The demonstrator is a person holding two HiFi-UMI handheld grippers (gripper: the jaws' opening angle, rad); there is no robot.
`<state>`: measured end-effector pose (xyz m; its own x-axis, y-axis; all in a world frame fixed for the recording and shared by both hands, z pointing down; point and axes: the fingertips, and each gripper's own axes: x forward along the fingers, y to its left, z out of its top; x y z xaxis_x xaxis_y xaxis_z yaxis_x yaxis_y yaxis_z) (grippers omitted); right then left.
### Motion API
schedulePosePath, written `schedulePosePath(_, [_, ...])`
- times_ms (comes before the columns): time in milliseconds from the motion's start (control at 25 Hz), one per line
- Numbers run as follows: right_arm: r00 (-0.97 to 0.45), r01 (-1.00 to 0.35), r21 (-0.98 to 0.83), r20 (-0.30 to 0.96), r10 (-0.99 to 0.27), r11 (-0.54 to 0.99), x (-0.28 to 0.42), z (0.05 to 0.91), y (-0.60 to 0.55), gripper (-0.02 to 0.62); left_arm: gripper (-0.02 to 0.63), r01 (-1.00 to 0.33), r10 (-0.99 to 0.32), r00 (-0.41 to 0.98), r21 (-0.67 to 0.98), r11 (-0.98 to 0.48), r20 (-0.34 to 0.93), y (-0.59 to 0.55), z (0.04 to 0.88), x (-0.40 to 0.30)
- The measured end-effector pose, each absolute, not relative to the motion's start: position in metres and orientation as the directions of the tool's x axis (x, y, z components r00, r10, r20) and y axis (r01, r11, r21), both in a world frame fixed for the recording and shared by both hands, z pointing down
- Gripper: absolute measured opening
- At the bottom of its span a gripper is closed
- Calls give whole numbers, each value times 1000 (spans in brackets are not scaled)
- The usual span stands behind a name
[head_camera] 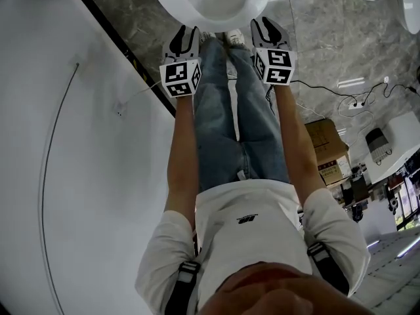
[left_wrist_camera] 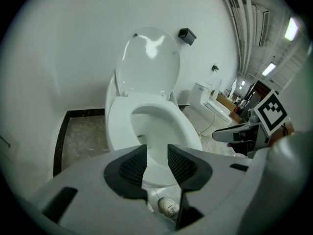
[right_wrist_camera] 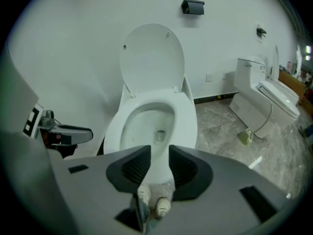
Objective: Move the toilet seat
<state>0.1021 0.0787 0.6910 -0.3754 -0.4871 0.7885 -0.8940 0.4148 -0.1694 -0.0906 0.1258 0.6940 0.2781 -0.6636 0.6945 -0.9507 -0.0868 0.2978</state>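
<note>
Black-padded left gripper (left_wrist_camera: pixel 157 153): jaws part-open and empty, hovering just above the near edge of the toilet seat (left_wrist_camera: pixel 188 126). Seat is down flat on the bowl, lid (left_wrist_camera: pixel 149 62) up against the far wall. Right gripper (right_wrist_camera: pixel 160 155) is the same, gap open, nothing in it, over the near rim.

Risks as I see them:
- seat is thin and glossy, so a shallow bite could slip off and the seat would slam
- jaws could catch the bowl rim with the seat, and then it won't lift
- uneven lift, left vs right, would twist the hinges
- a fast swing would bang the seat into the lid
- cable (head_camera: pixel 328 90) on the floor to the right is a trip hazard if the person steps back
</note>
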Motion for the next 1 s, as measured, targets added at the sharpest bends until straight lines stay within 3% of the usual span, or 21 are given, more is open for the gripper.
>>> schedulePosePath(320, [-360,-907,-200,826,-434,371,105,730,87,162,199,-955,-597,260,293,-44,759,135,739,-101])
schedulePosePath(1000, [-404,-913,-357,850,-337,197,100,783,90,281,265,-935,-531,270,349,54,803,137,781,-102])
